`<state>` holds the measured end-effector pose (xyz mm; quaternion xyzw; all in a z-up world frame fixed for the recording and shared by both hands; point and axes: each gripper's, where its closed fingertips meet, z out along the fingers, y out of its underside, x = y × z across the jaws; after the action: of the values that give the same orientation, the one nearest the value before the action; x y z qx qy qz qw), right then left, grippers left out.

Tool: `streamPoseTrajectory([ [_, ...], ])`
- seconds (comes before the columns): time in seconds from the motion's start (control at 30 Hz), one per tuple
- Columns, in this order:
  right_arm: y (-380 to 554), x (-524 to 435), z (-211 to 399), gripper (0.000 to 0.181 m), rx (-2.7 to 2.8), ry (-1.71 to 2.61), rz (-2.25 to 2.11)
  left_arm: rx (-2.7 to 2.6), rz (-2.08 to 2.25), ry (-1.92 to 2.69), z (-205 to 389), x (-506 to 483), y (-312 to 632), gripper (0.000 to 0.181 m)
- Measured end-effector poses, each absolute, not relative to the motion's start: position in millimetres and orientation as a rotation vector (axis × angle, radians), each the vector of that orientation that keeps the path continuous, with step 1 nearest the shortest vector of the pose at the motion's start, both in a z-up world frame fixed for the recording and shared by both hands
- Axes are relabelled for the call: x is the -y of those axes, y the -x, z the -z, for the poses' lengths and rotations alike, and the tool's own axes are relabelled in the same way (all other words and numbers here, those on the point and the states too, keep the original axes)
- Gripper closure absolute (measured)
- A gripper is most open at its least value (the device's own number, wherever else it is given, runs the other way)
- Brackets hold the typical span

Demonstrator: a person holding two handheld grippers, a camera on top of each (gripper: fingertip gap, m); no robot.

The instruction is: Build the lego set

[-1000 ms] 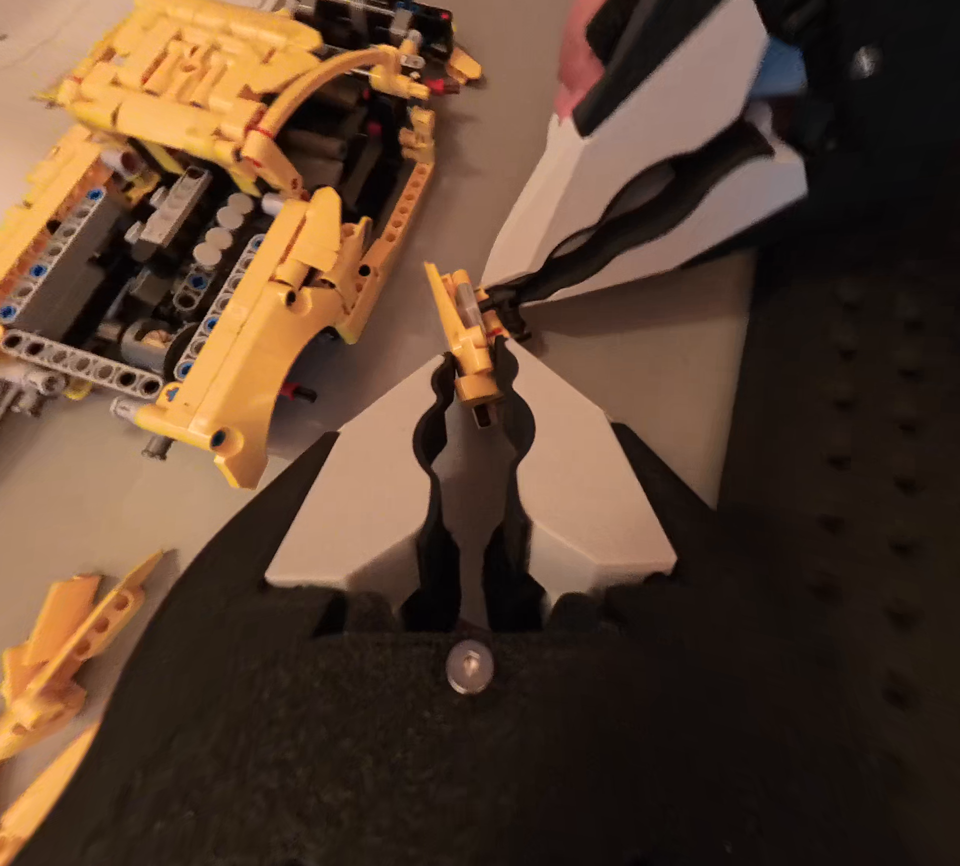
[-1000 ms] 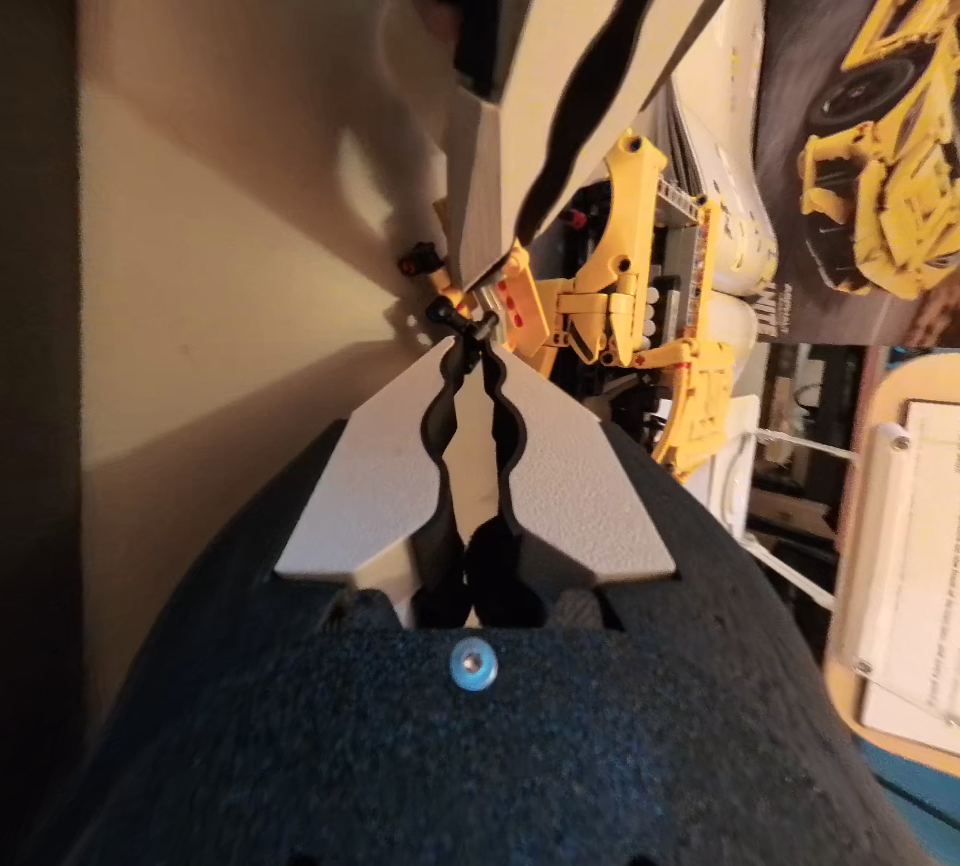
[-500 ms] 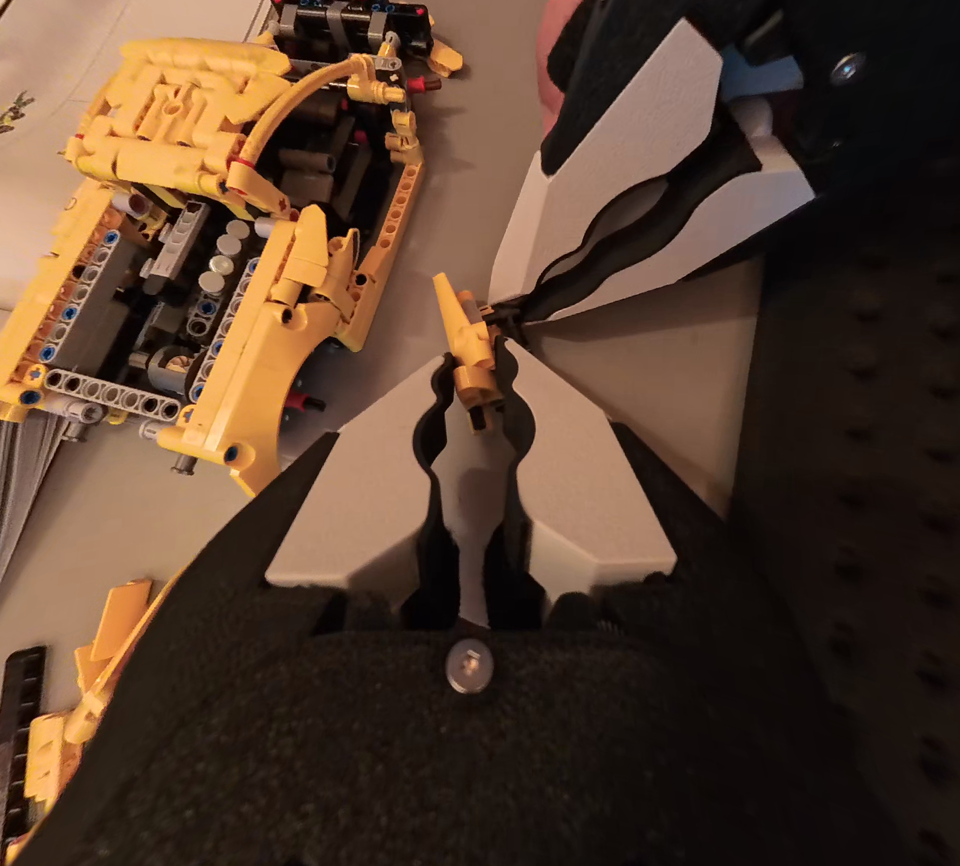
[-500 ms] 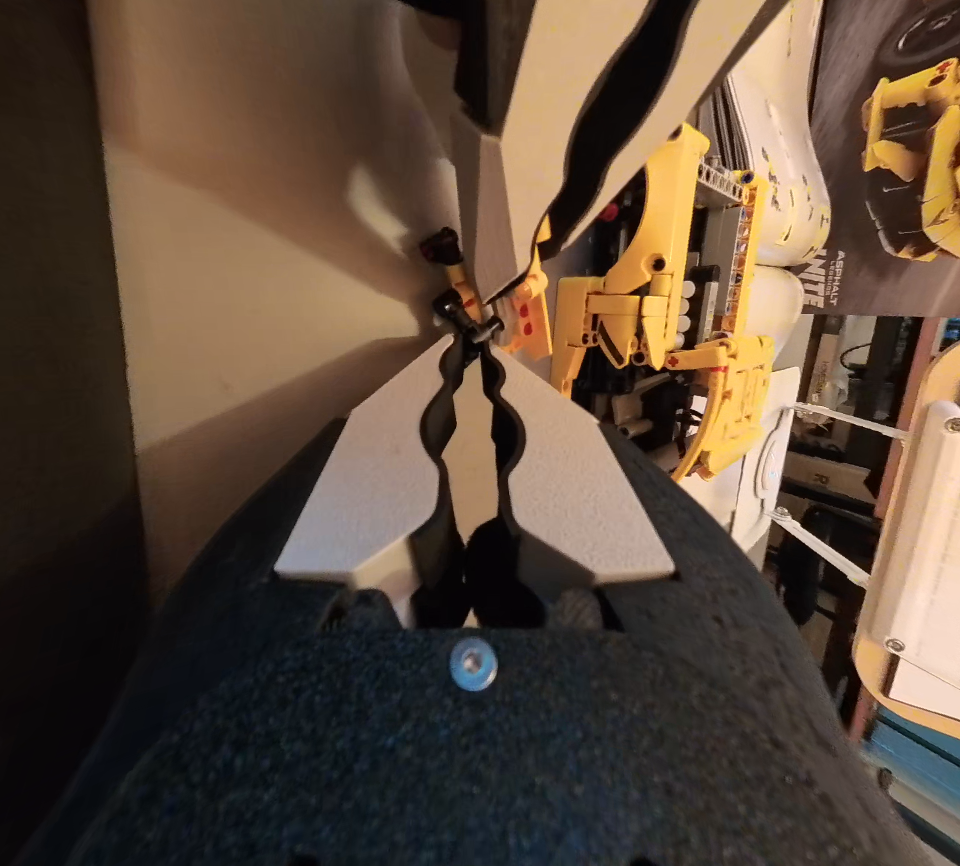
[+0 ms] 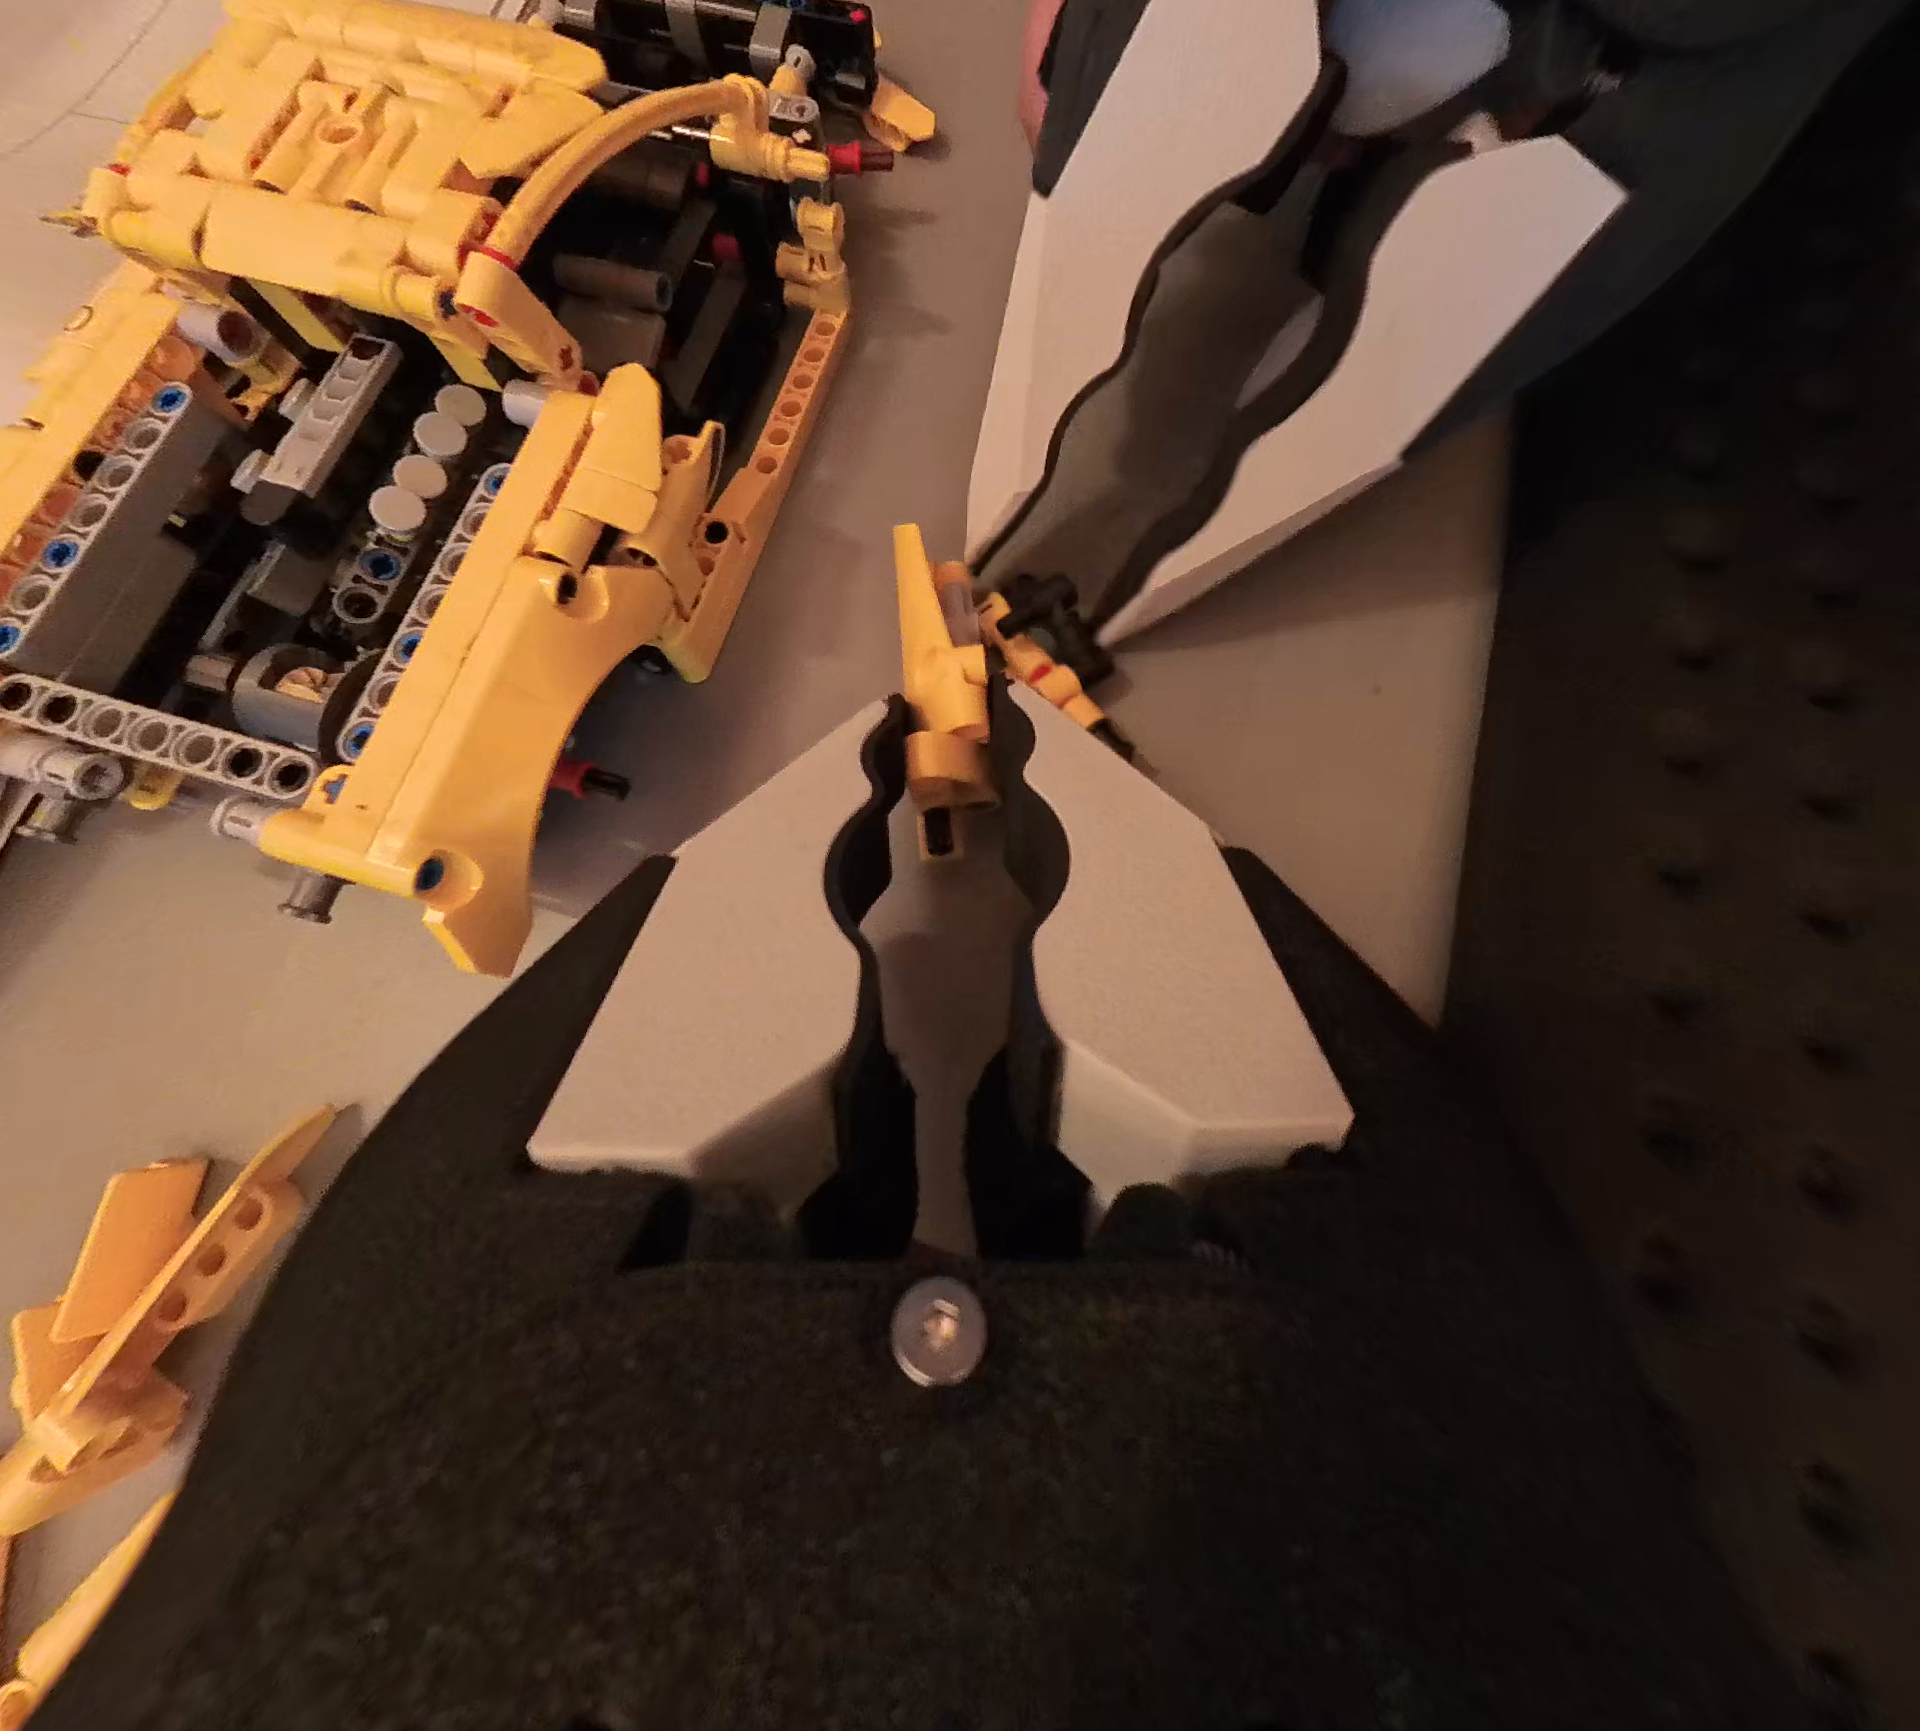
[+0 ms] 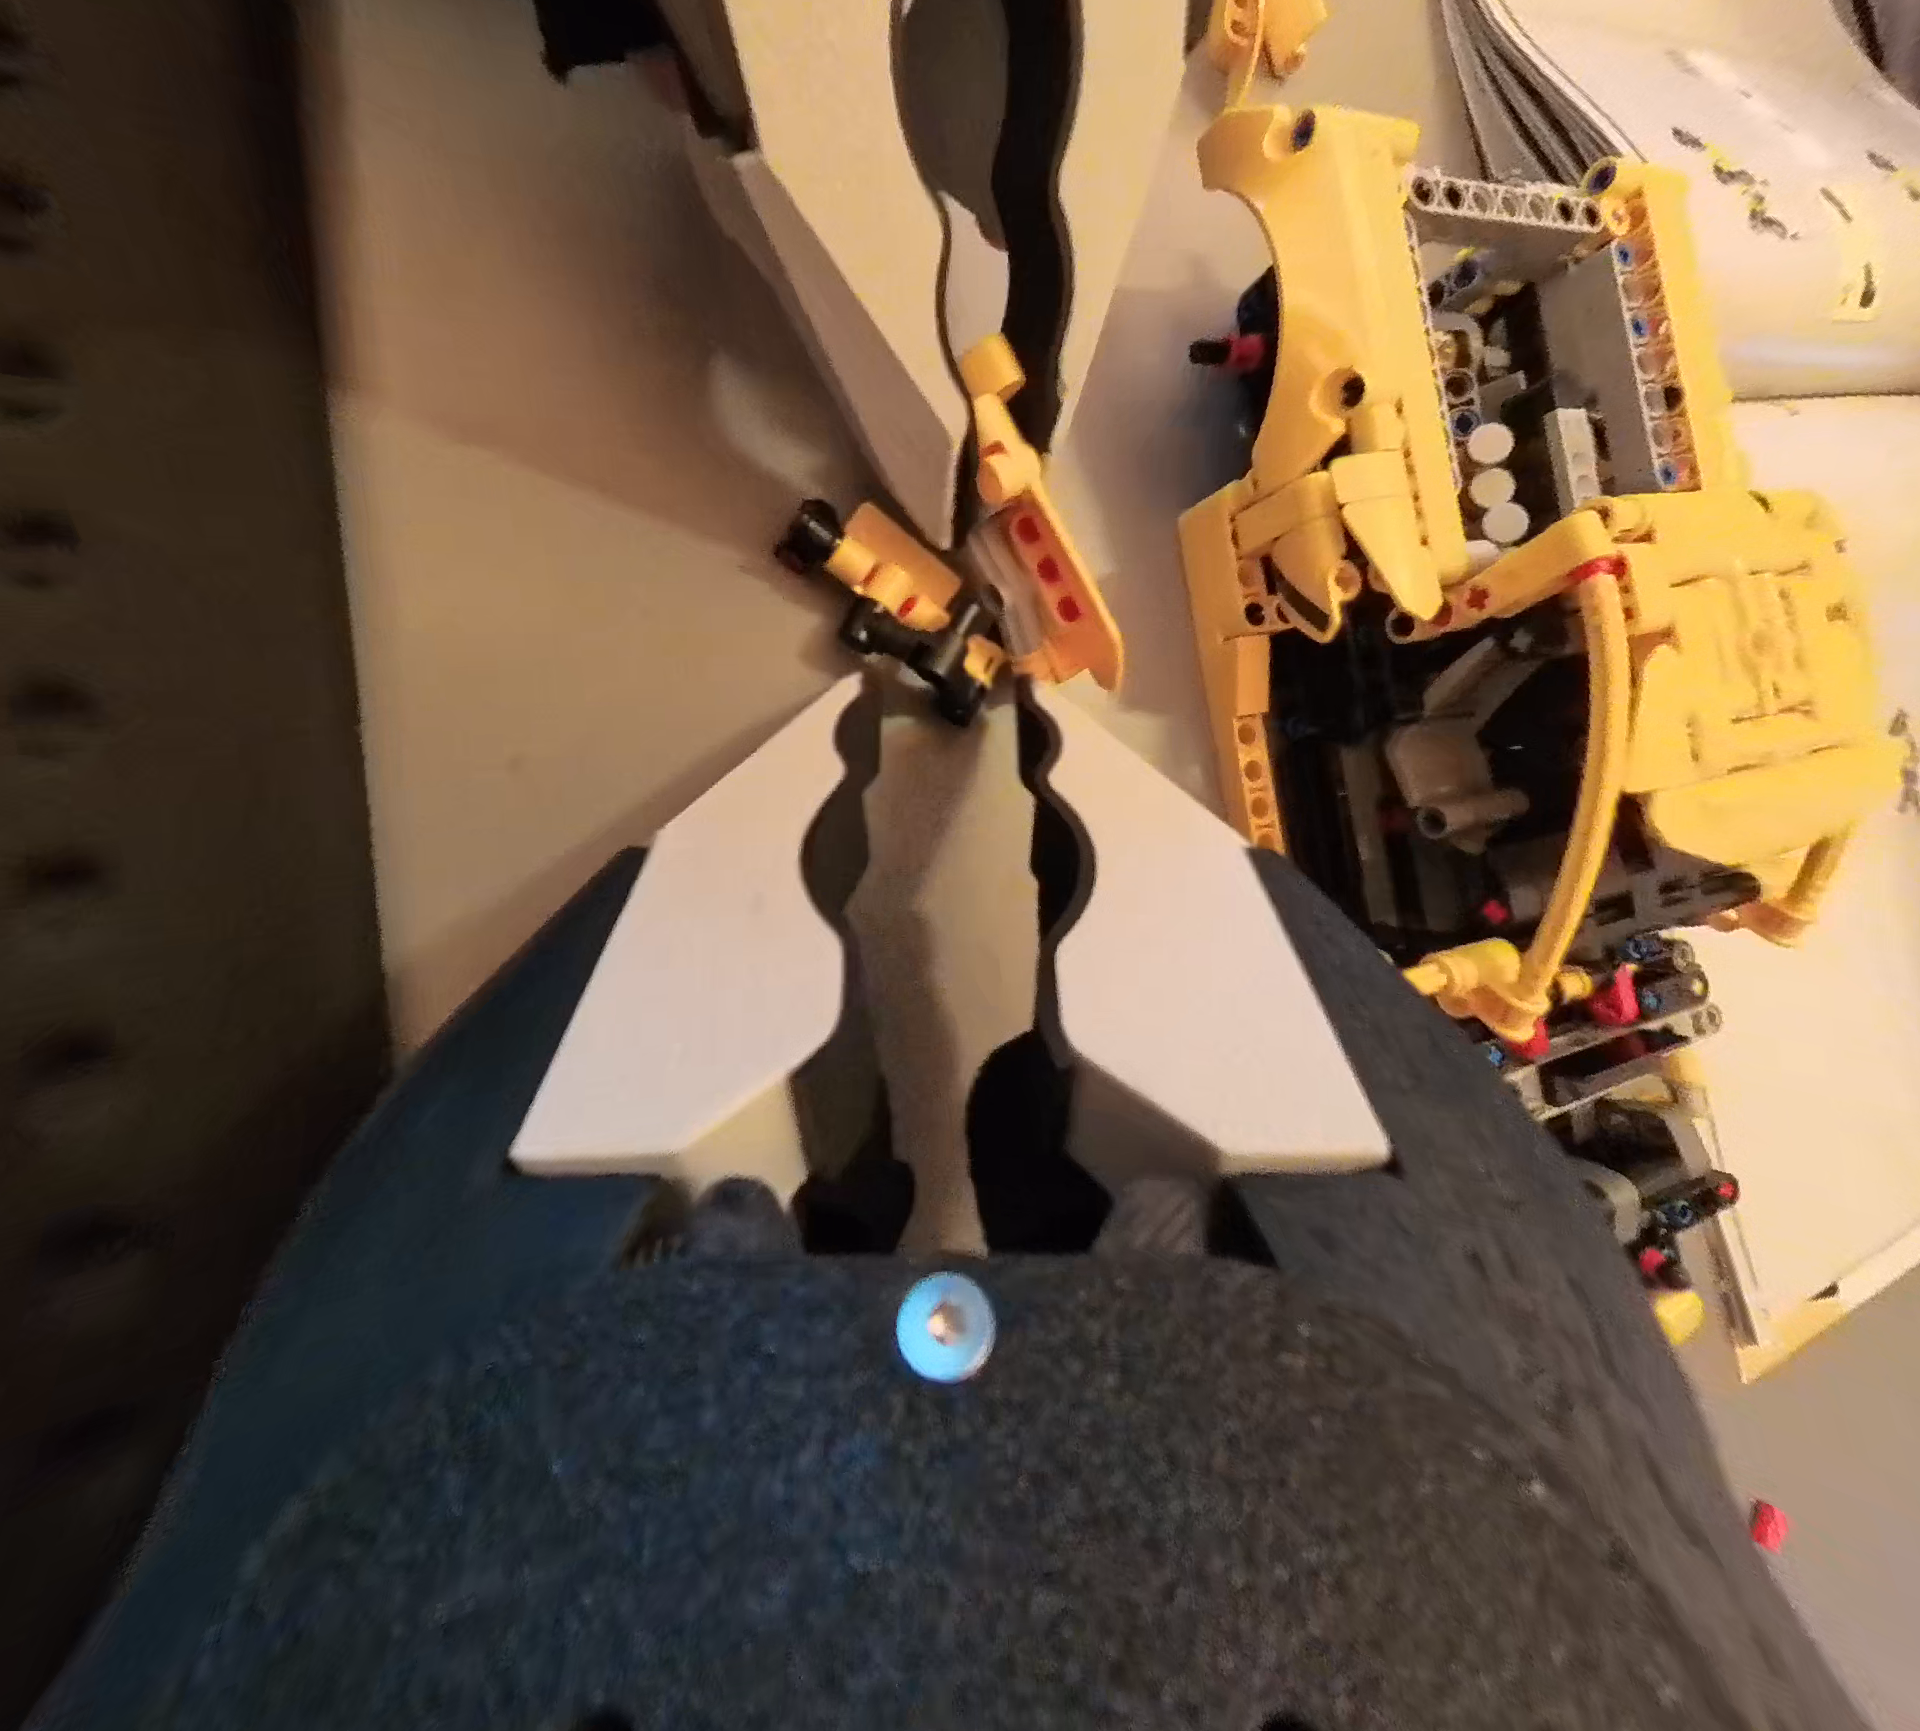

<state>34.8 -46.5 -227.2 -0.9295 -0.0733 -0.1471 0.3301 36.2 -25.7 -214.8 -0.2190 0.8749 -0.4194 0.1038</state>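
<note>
Surface: a plain grey tabletop (image 5: 935, 331) in dim, warm light; I cannot make out the room beyond it.
Landmark: the half-built yellow car (image 5: 416, 434), lying flat on the tabletop.
Small yellow sub-assembly (image 5: 940, 673): above the tabletop, just beside the car's open flank and clear of it.
My left gripper (image 5: 945, 725): closed on the sub-assembly's lower end; its tapered tip sticks out past my fingertips.
My right gripper (image 6: 935, 694): meets the left tip to tip; its jaws are narrowed at the black connector (image 6: 914, 653) on the sub-assembly, but I cannot tell whether they pinch it.
Materials: glossy plastic beams with pin holes; my fingers are pale wedges with wavy black pads.
Loose yellow panels (image 5: 114, 1318): on the tabletop, well apart from the car.
</note>
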Motion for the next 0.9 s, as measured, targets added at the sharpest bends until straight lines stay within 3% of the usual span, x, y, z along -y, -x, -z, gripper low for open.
streamPoseTrajectory([
  [0.27, -40.2, 53.5, 194.7, 0.128, 0.435, 2.382, 0.349, -2.566, 1.250, 0.708, 212.5, 22.6, -36.7, 0.166],
  [0.47, -38.6, 42.2, 208.1, 0.113, 0.767, 2.389, 0.030, -2.526, 1.229, 0.796, 213.6, 23.1, -29.8, 0.166],
  [0.57, -39.1, 34.8, 220.3, 0.117, 0.866, 2.411, -0.014, -2.508, 1.222, 0.802, 213.6, 25.0, -28.6, 0.166],
  [0.73, -33.9, 28.3, 224.8, 0.146, 0.884, 2.419, -0.071, -2.498, 1.245, 0.828, 211.3, 26.0, -30.8, 0.166],
  [0.9, -30.5, 29.5, 225.1, 0.148, 0.780, 2.457, -0.074, -2.507, 1.233, 0.809, 212.9, 28.5, -29.5, 0.166],
])
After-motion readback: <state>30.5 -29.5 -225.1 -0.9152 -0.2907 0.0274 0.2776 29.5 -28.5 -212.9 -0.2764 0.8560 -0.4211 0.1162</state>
